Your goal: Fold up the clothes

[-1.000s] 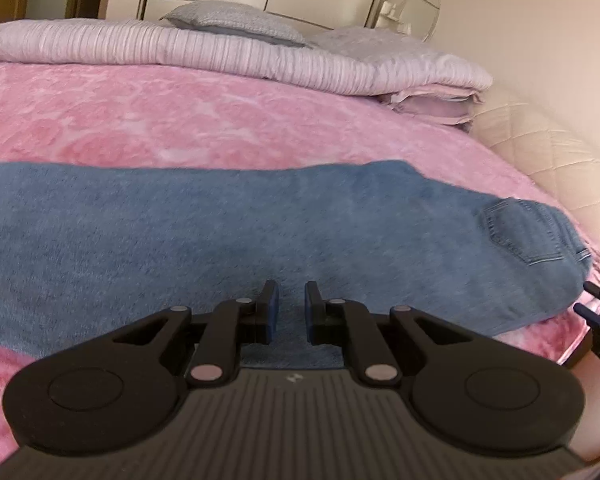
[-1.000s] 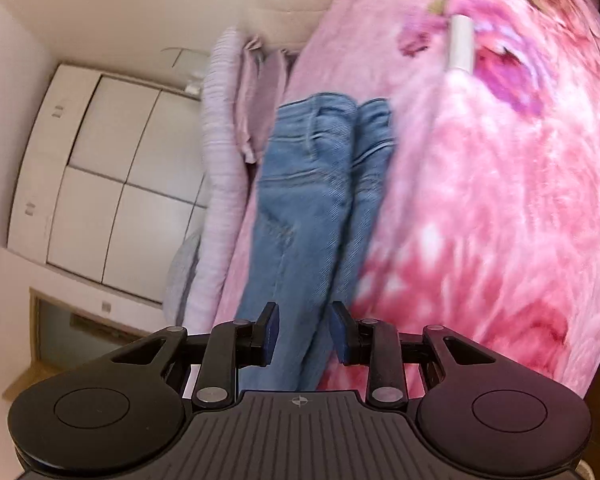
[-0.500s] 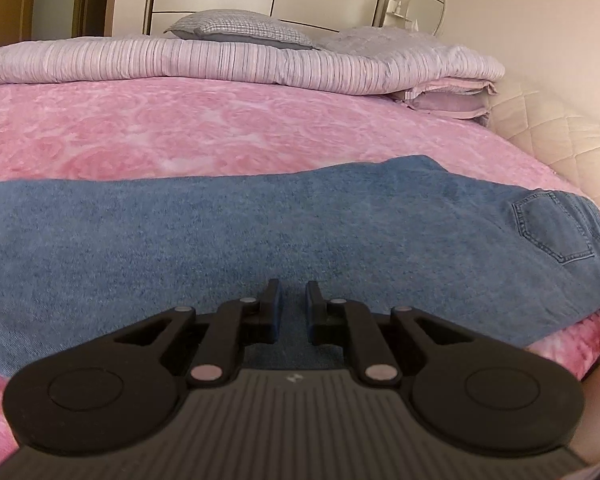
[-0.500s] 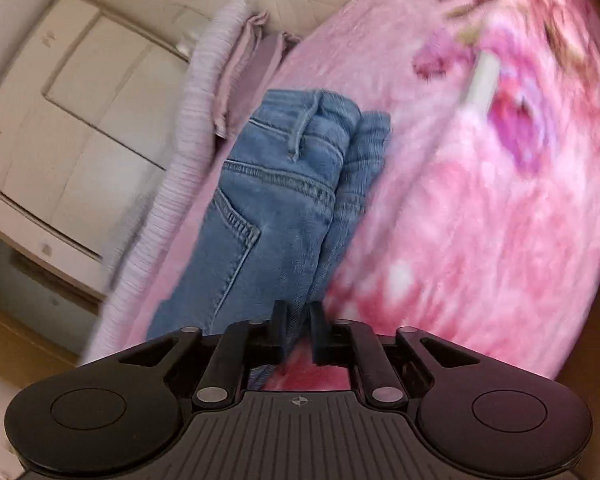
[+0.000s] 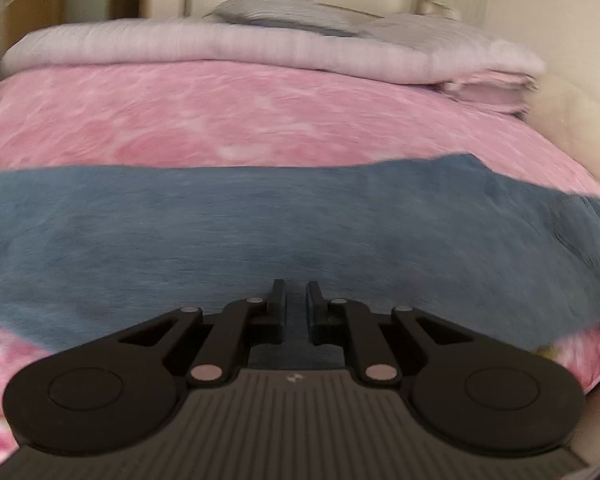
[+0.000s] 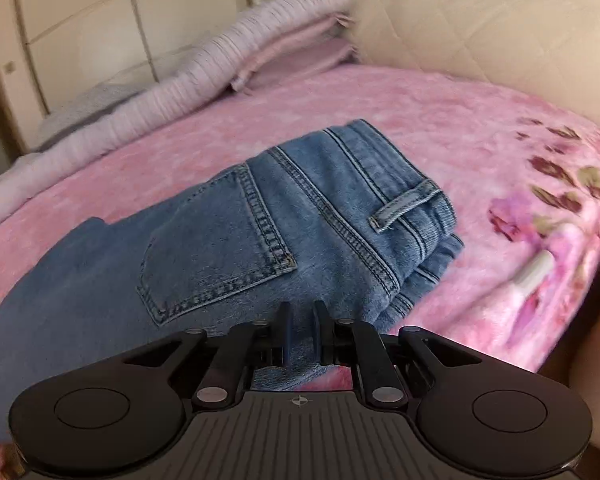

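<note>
Left gripper (image 5: 296, 304) clamps near edge of blue denim jeans (image 5: 284, 236); right gripper (image 6: 302, 330), jaws just closed, clamps waist hem. Risk: thin bite slips, uneven lift skews fold on pink fleece blanket (image 6: 440, 120).

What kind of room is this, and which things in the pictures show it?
Most likely a bedroom in a home. A bed with a pink blanket fills both views, folded bedding and a pillow lie along its far side, and pale cupboard doors stand behind. Jeans lie on the blanket.
</note>
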Demonstrator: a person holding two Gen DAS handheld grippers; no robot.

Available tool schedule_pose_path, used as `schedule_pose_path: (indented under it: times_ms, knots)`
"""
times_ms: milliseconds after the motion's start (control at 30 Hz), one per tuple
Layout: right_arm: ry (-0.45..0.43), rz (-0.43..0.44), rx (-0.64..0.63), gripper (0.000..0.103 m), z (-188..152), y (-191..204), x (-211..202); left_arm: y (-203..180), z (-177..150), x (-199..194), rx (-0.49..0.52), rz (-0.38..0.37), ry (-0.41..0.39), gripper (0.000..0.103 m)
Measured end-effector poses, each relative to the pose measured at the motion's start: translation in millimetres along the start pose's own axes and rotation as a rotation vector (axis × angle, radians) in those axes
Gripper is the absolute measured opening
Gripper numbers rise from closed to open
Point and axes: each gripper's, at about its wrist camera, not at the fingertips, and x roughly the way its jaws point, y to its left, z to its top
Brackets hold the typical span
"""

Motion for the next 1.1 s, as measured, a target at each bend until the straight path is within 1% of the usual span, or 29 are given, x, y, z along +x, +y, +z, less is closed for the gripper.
schedule_pose_path:
  times_ms: [33, 67, 100, 133, 167, 200, 233, 267, 333, 433, 500, 600, 700, 767, 900, 1000, 1100]
  knots:
    - [-0.006, 0.029, 0.014, 0.012, -2.9, 2.7, -13.6, 2.5, 2.7, -4.1, -0.007, 0.015, 0.003, 0.011]
    - [-0.012, 0.058, 0.028, 0.013, -5.8, 5.5, -27.2, 3.7, 4.4, -8.0, -0.005, 0.029, 0.007, 0.018]
    - [-0.019, 0.089, 0.043, 0.014, -8.2, 8.2, -39.1, 4.6, 5.7, -11.6, -0.003, 0.042, 0.013, 0.022]
    - [-0.028, 0.125, 0.058, 0.024, -7.9, 11.0, -41.0, 4.5, 5.7, -14.6, 0.000, 0.048, 0.025, 0.023]
    - [-0.021, 0.142, 0.068, 0.047, -8.8, 15.3, -40.5, 4.3, 5.2, -18.1, 0.001, 0.052, 0.036, 0.023]
    - [0.003, 0.150, 0.074, 0.057, -13.5, 20.2, -39.7, 3.5, 3.6, -22.8, -0.002, 0.049, 0.046, 0.023]
    - [0.018, 0.159, 0.083, 0.062, -18.9, 24.4, -41.8, 2.3, 2.2, -27.3, -0.001, 0.045, 0.054, 0.024]
    - [0.033, 0.168, 0.091, 0.062, -24.7, 29.4, -44.7, 0.8, 1.2, -32.1, 0.005, 0.046, 0.067, 0.026]
    - [0.036, 0.176, 0.095, 0.063, -38.3, 48.6, -60.5, -2.1, 0.6, -40.8, 0.031, 0.050, 0.088, 0.028]
    - [0.016, 0.160, 0.048, 0.065, -55.8, 80.2, -90.4, -6.6, 1.1, -59.8, 0.084, 0.074, 0.095, 0.028]
    - [0.022, 0.160, -0.009, 0.066, -60.4, 103.0, -103.4, -8.7, 1.1, -75.3, 0.110, 0.100, 0.088, 0.032]
    - [0.004, 0.156, -0.084, 0.066, -66.1, 131.9, -124.0, -6.1, -1.2, -100.0, 0.111, 0.126, 0.067, 0.034]
    - [-0.024, 0.153, -0.150, 0.066, -71.7, 156.5, -145.3, -1.2, -3.7, -123.8, 0.090, 0.124, 0.046, 0.034]
    - [-0.036, 0.155, -0.184, 0.066, -74.5, 167.1, -155.7, 1.1, -5.7, -138.1, 0.078, 0.128, 0.032, 0.035]
    - [-0.054, 0.191, -0.244, 0.066, -84.6, 178.3, -171.1, 1.9, -11.5, -160.9, 0.075, 0.141, 0.012, 0.035]
    - [-0.040, 0.220, -0.265, 0.066, -93.3, 180.8, -179.8, 1.7, -17.4, -174.8, 0.069, 0.145, 0.006, 0.036]
    - [-0.033, 0.221, -0.266, 0.066, -99.1, 179.9, -185.2, 0.9, -24.0, -184.4, 0.072, 0.147, 0.007, 0.036]
